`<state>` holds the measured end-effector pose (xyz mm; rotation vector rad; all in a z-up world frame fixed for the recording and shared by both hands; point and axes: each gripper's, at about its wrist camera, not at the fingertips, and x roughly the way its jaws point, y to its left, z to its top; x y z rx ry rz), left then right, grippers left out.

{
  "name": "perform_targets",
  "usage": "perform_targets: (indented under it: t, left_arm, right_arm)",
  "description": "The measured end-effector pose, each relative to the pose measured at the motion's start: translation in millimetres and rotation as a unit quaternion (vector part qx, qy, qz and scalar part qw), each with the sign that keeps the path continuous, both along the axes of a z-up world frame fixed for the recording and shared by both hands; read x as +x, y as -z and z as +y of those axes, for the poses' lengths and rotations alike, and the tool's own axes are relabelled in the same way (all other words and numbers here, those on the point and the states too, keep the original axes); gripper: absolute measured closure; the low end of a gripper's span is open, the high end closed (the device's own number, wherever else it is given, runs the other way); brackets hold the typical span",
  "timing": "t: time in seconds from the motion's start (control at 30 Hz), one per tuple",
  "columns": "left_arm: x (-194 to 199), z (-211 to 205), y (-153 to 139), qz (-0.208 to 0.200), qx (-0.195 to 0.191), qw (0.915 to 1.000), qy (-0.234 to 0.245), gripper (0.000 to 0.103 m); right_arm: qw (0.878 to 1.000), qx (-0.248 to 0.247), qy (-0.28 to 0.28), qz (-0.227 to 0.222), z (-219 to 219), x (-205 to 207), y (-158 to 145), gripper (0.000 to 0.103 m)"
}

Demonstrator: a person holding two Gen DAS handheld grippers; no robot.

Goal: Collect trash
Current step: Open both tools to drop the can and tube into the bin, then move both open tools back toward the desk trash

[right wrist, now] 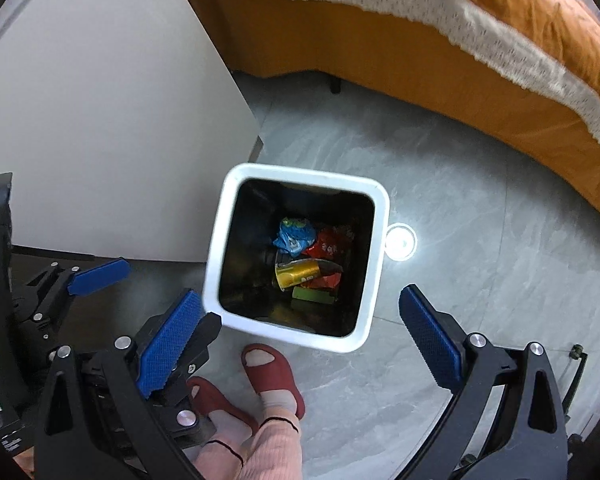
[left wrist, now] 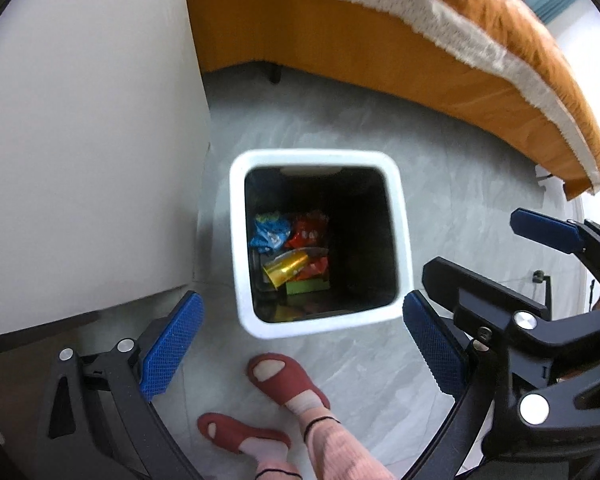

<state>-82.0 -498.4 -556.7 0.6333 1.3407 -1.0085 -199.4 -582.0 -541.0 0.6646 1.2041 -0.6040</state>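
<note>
A white square trash bin [left wrist: 402,216] stands on the grey floor, seen from above; it also shows in the right wrist view [right wrist: 216,264]. Inside lie a blue wrapper [left wrist: 270,232], a red wrapper [left wrist: 308,232], a gold packet [left wrist: 286,272] and a green box [left wrist: 306,286]. The same trash shows in the right wrist view [right wrist: 306,268]. My left gripper [left wrist: 300,348] is open and empty above the bin's near edge. My right gripper [right wrist: 300,340] is open and empty just above the bin's near rim. The right gripper's fingers [left wrist: 544,230] show at the right of the left wrist view.
A white cabinet [left wrist: 80,140] stands left of the bin. A bed with an orange frame [left wrist: 380,64] and orange blanket lies behind. The person's feet in red slippers [left wrist: 284,380] stand just before the bin. A round floor drain [right wrist: 400,242] sits right of the bin.
</note>
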Motion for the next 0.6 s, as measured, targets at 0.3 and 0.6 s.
perform_targets:
  t: [0.3, 0.6]
  left_arm:
    - [-7, 19, -121, -0.019, -0.053, 0.9984, -0.003, 0.005]
    - [-8, 38, -230, -0.011, -0.122, 0.9922, -0.025, 0.005]
  right_arm:
    - [0.997, -0.050, 0.016, -0.053, 13, -16, -117, 0.004]
    - [0.986, -0.125, 0.030, -0.110, 26, -36, -240, 0.004]
